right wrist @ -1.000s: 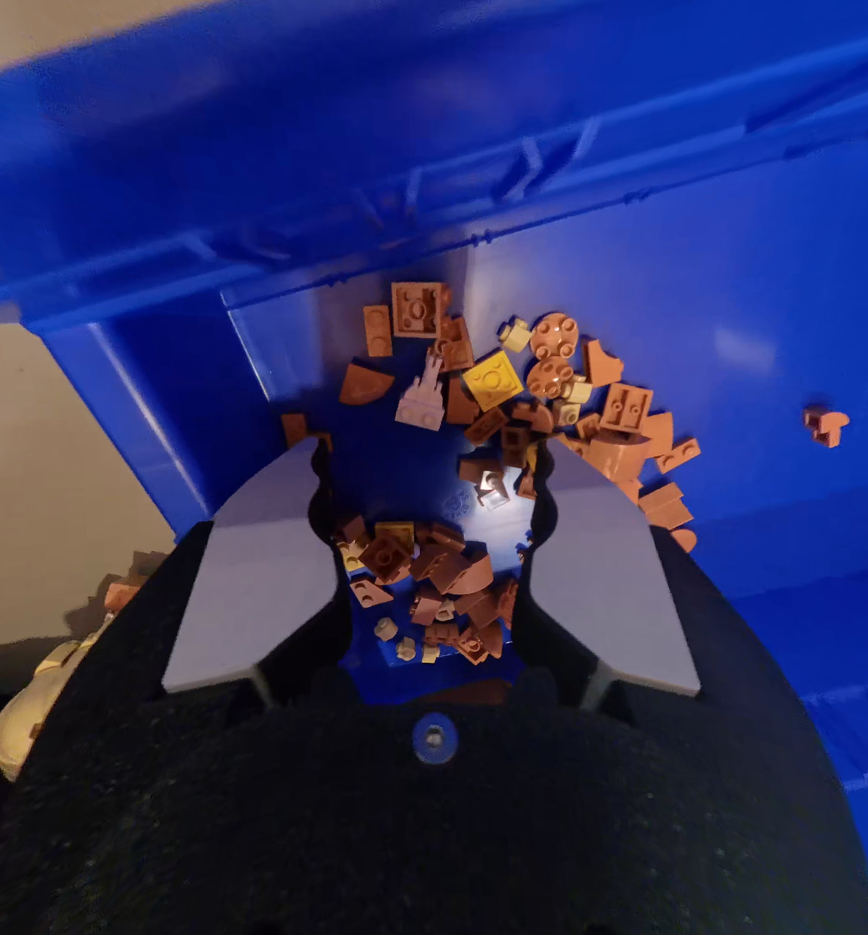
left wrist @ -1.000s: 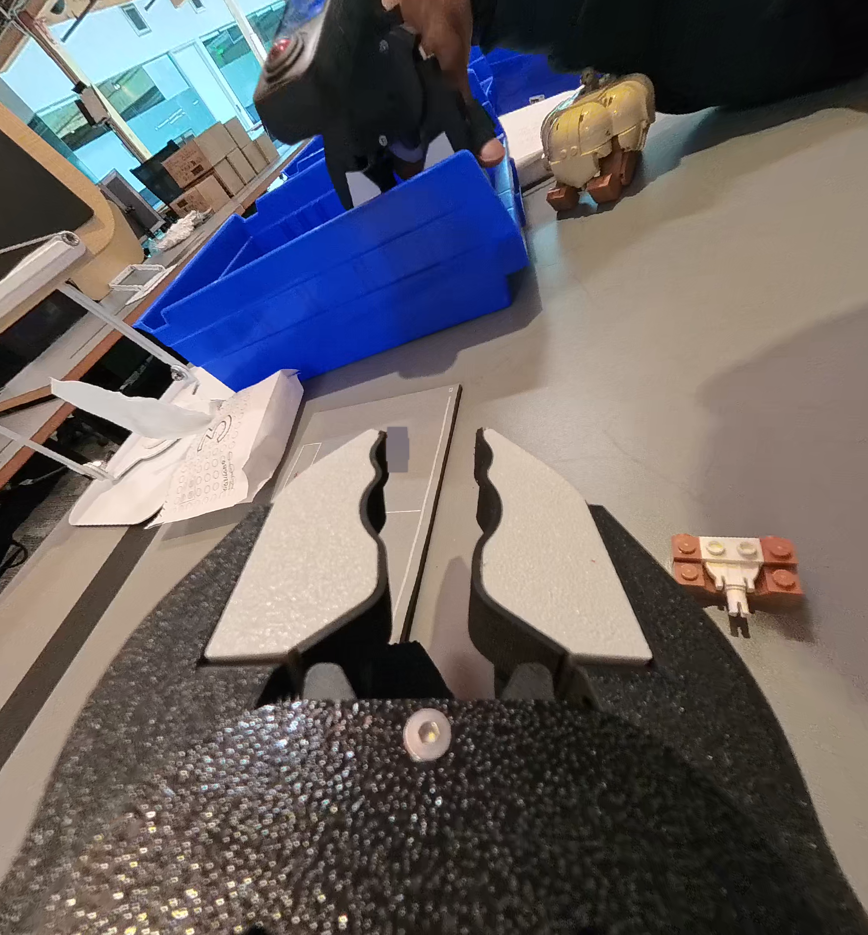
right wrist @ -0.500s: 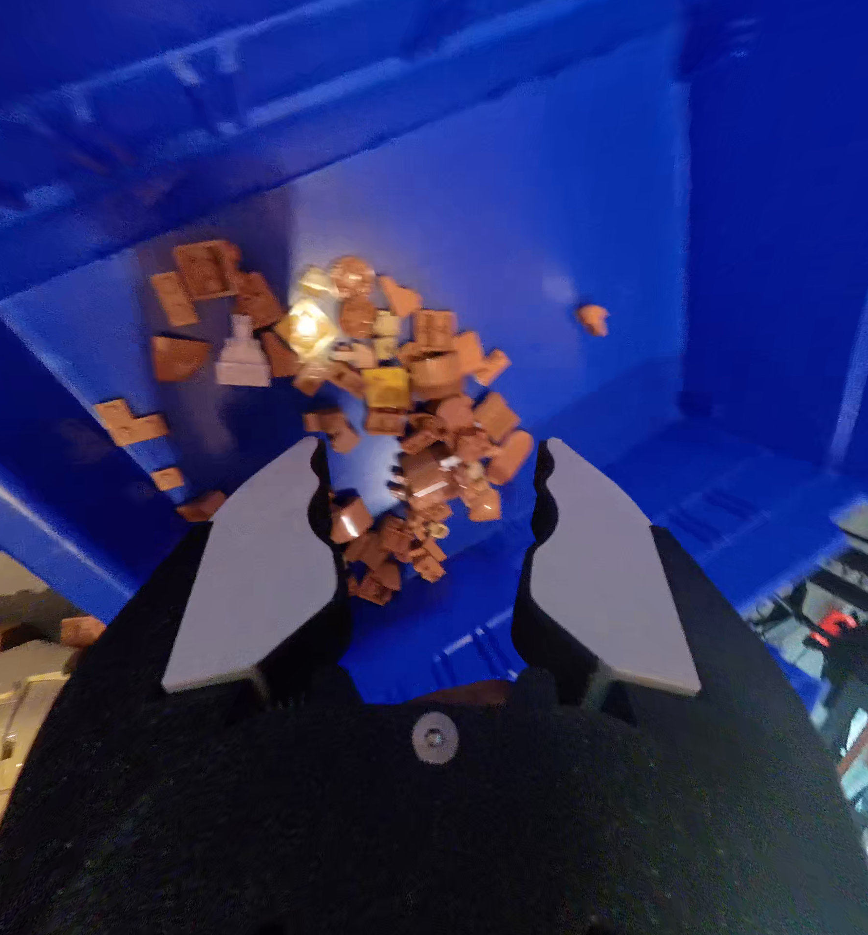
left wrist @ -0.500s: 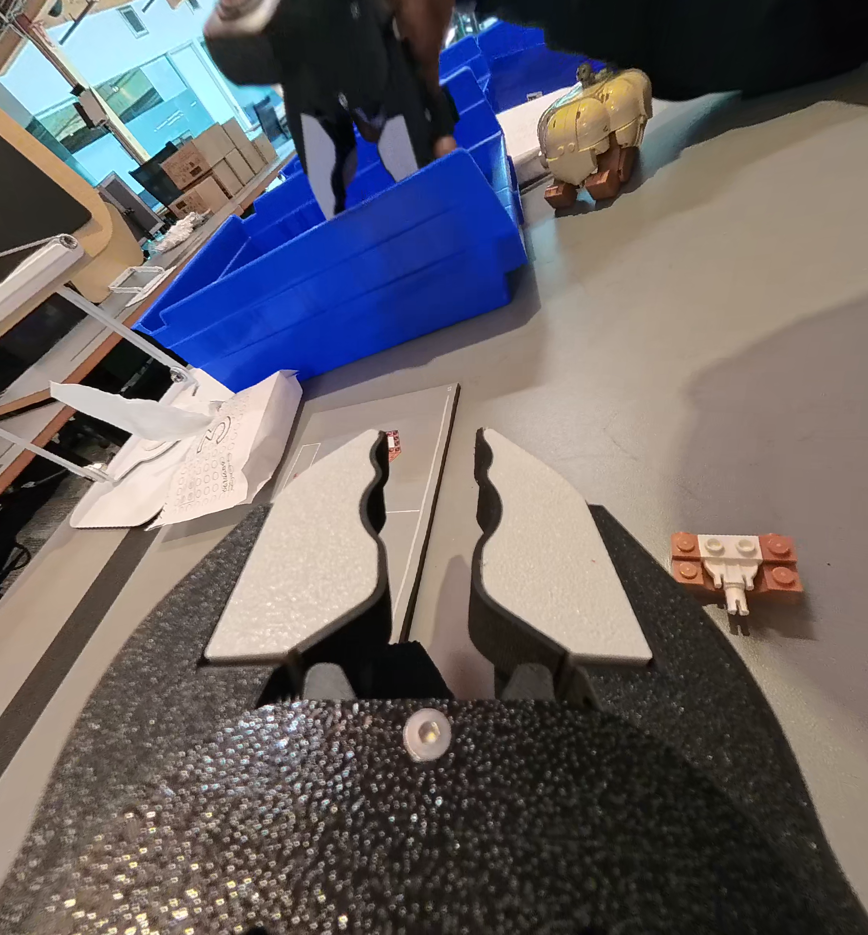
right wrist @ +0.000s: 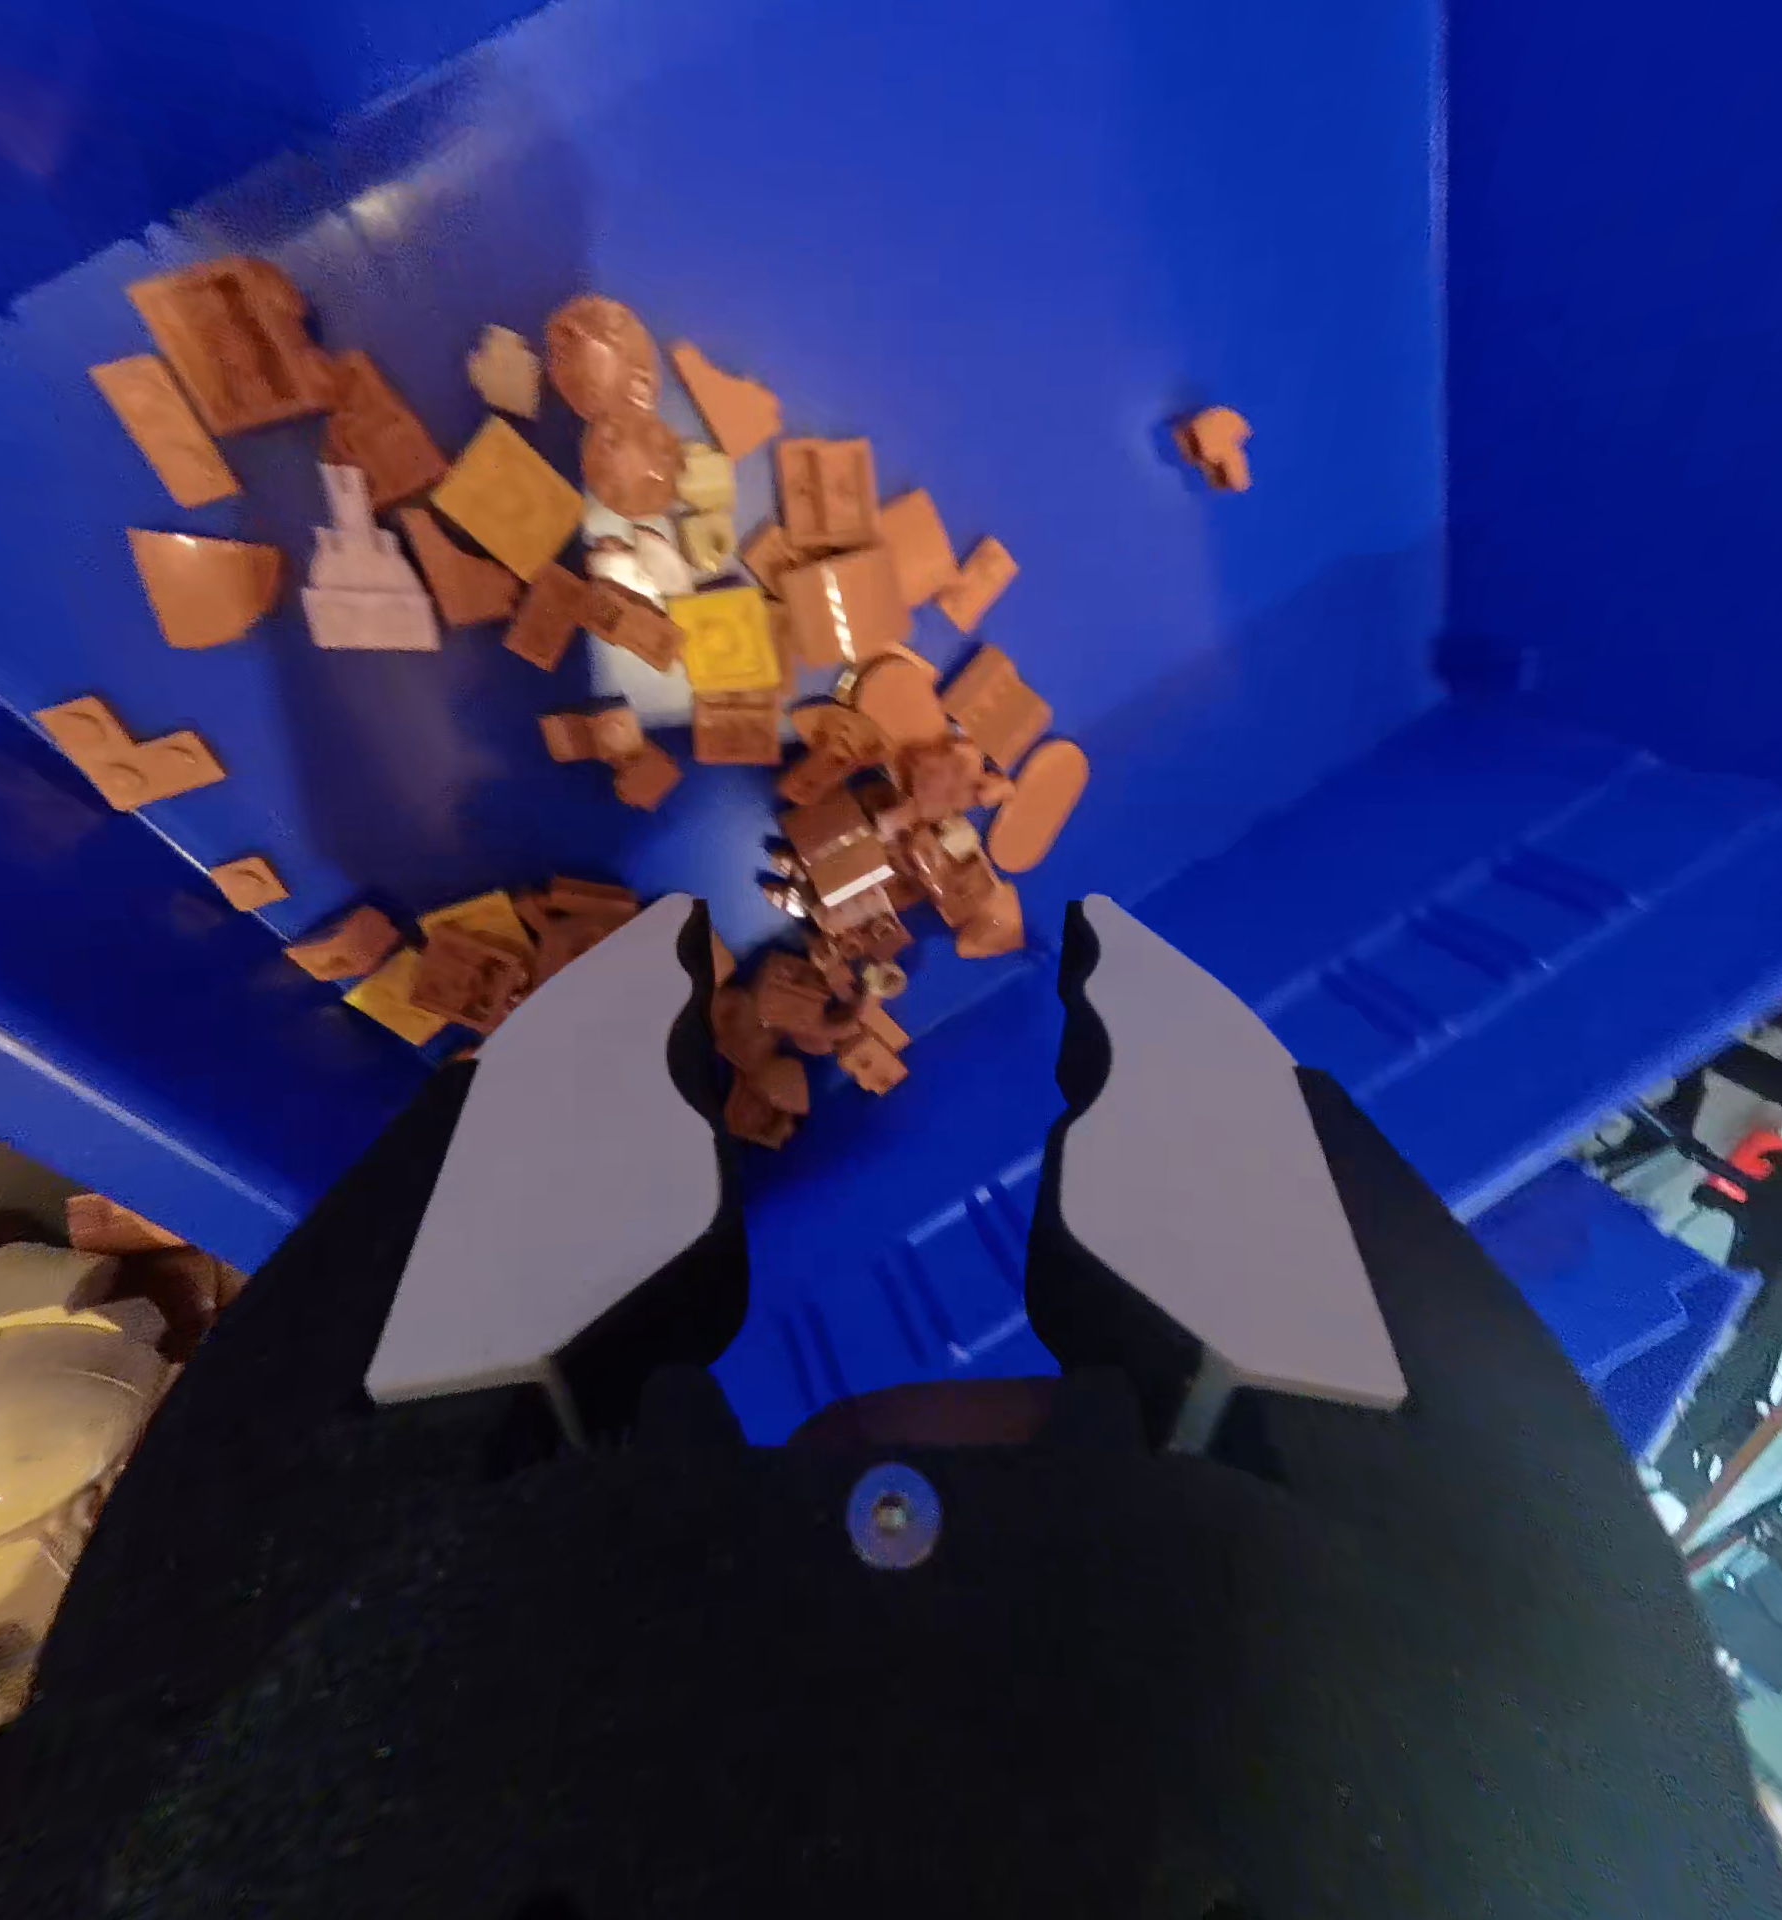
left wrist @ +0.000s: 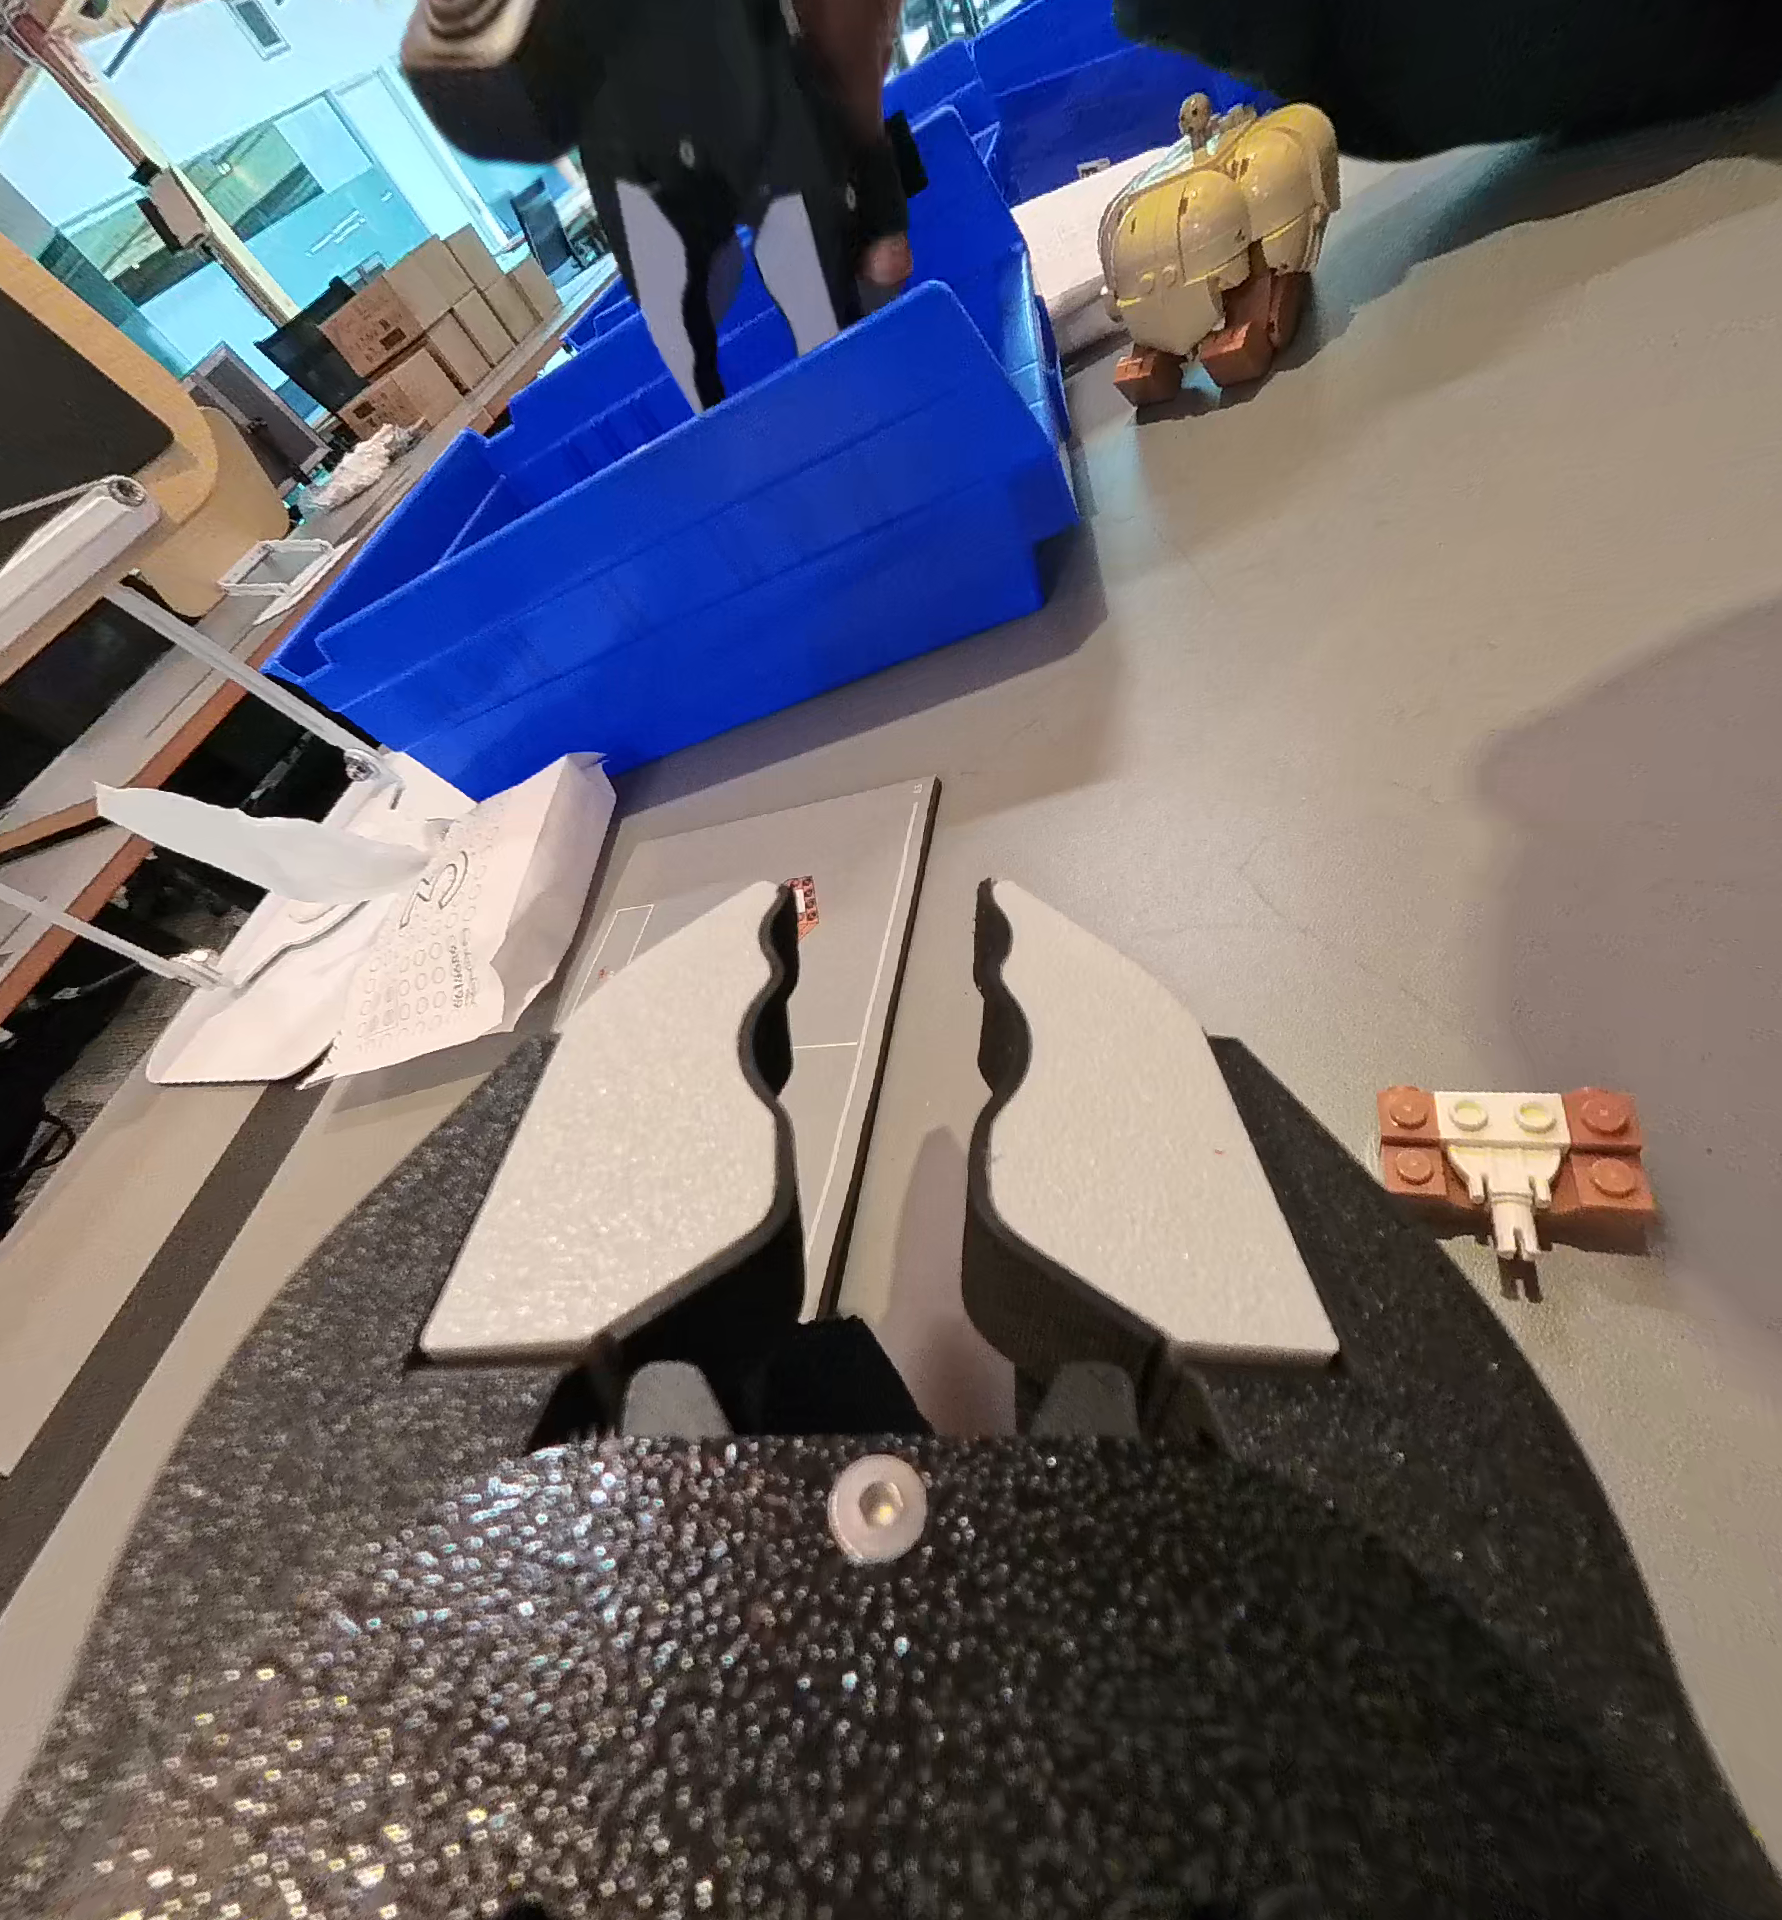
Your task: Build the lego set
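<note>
Grey tabletop (left wrist: 1438, 644) fills the left wrist view: the left gripper (left wrist: 882, 904) rests low with jaws narrowly apart and empty over a flat grey sheet (left wrist: 762, 852), a small brick assembly (left wrist: 1510, 1158) to its right, blue bins (left wrist: 721, 561) ahead. In the right wrist view the right gripper (right wrist: 882, 920) hangs wide and empty inside a bin (right wrist: 1074, 260), its fingers just above a heap of brown bricks (right wrist: 845, 831), as if lined up to pick one.

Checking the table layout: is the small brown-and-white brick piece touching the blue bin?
Apart. The left wrist view shows bare grey table between the brick piece and the blue bin.
</note>
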Demonstrator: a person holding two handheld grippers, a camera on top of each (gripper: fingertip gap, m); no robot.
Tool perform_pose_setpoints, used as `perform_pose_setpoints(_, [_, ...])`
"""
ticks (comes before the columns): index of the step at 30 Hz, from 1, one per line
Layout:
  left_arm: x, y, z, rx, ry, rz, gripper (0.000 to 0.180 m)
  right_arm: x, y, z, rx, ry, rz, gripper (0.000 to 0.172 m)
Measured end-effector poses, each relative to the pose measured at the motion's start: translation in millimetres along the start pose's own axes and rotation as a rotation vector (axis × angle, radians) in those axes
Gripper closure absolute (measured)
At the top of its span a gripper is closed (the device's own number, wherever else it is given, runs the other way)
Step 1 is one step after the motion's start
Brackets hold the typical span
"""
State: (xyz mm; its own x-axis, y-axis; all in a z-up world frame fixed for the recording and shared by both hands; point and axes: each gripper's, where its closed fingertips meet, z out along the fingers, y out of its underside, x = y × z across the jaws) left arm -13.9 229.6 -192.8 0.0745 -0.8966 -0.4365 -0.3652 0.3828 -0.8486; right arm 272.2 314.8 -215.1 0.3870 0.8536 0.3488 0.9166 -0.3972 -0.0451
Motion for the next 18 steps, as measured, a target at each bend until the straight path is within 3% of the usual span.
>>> perform_pose_setpoints(6, [1, 0, 0, 0.002, 0.001, 0.005, 0.149, -18, -12, 26, -0.016, -0.097, -0.020, 0.107])
perform_pose_setpoints(14, [2, 0, 0, -0.004, 0.002, 0.014, 0.149, -19, -28, 29, 0.062, -0.134, 0.038, 0.131])
perform_pose_setpoints(18, [2, 0, 0, -0.004, 0.002, 0.015, 0.149, -13, -40, 27, 0.116, -0.118, 0.091, 0.127])
